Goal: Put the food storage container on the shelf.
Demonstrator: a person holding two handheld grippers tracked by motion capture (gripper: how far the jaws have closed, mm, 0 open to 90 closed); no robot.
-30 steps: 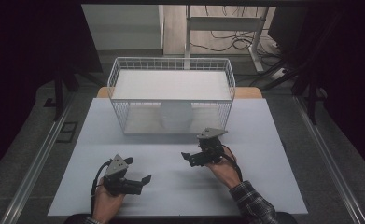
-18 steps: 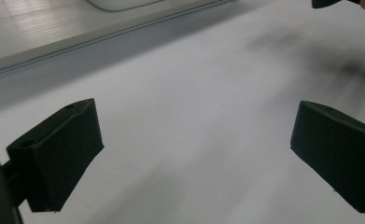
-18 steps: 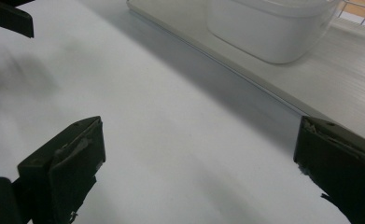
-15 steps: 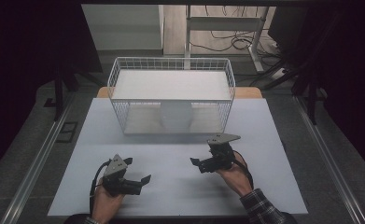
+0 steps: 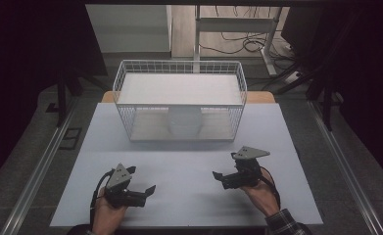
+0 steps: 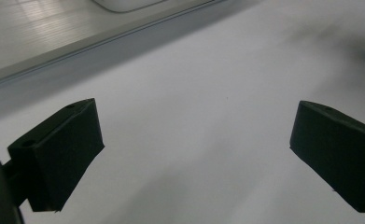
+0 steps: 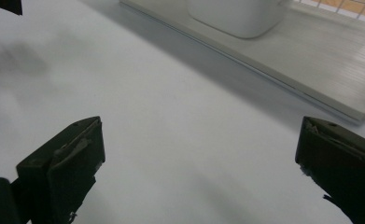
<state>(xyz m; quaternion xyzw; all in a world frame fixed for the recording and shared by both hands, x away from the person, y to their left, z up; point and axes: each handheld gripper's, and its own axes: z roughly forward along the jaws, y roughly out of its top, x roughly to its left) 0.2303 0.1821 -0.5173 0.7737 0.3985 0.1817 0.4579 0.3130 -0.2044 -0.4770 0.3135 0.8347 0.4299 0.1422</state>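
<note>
A white wire basket (image 5: 125, 93) stands at the back middle of the white table top (image 5: 189, 161). Through its front mesh I see a white rounded container (image 5: 184, 122) on the basket floor; it also appears as the white container (image 7: 238, 16) in the right gripper view. My left gripper (image 5: 142, 180) rests low at the near left, open, with nothing between its jaws. My right gripper (image 5: 224, 166) is at the near right, open and empty, pointing left. The left gripper (image 6: 194, 154) and the right gripper (image 7: 199, 172) each have bare table between their jaws.
The basket's pale base edge (image 6: 54, 42) crosses the far part of the left gripper view, and the basket base (image 7: 320, 60) crosses the right gripper view. Grey floor and metal rails (image 5: 42, 161) flank the table. Dark furniture and cables (image 5: 248, 41) lie behind.
My right gripper has pulled back from near the basket's front toward the person and to the right. The left gripper has stayed put.
</note>
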